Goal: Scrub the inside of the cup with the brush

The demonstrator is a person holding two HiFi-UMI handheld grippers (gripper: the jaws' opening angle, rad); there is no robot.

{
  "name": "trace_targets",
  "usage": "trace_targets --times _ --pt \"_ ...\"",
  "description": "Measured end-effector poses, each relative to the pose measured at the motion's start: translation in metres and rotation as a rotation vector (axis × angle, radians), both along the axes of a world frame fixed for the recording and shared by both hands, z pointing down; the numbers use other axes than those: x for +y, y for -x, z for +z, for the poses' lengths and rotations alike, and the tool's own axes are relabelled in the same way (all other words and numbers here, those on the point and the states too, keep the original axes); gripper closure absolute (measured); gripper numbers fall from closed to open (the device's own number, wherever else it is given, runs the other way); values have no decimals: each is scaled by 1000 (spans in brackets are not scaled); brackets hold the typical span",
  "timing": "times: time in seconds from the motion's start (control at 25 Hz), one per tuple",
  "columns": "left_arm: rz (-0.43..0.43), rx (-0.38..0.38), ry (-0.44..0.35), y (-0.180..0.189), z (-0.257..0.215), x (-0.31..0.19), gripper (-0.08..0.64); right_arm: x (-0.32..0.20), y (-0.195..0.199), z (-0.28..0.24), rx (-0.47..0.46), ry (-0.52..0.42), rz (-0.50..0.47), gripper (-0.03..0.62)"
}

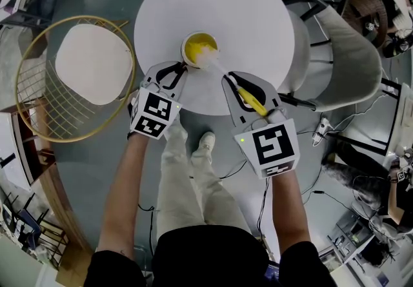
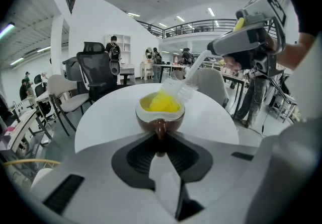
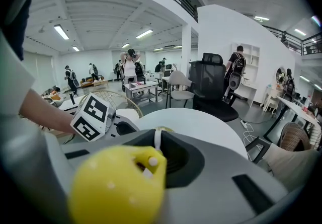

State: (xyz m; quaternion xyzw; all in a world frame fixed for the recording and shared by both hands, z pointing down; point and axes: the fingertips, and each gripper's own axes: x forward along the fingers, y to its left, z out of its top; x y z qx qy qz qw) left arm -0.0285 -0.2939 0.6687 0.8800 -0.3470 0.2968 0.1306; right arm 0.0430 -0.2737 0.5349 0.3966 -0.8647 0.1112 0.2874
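At the round white table, we are pinching the cup by its handle in the left gripper jaws. The right gripper jaws are clamping the brush, angling its head leftward into the cup.

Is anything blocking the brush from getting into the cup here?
Nothing visible does. The brush already has its bristles in the open cup; the left gripper holds only the cup's handle, on the near side.
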Motion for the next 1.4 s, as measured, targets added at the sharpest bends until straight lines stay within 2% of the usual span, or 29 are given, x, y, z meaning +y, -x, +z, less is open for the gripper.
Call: trace_targets --times 0.24,1.0,1.4 --pt "6 1 2 1 0 0 483 0 9 -3 1 -13 -19 545" --pt "6 12 -1 -3 -1 1 483 -15 6 -4 7 -78 45 543" --pt "-57 -30 -26 0 0 -5 482 -11 3 -4 5 -68 55 545"
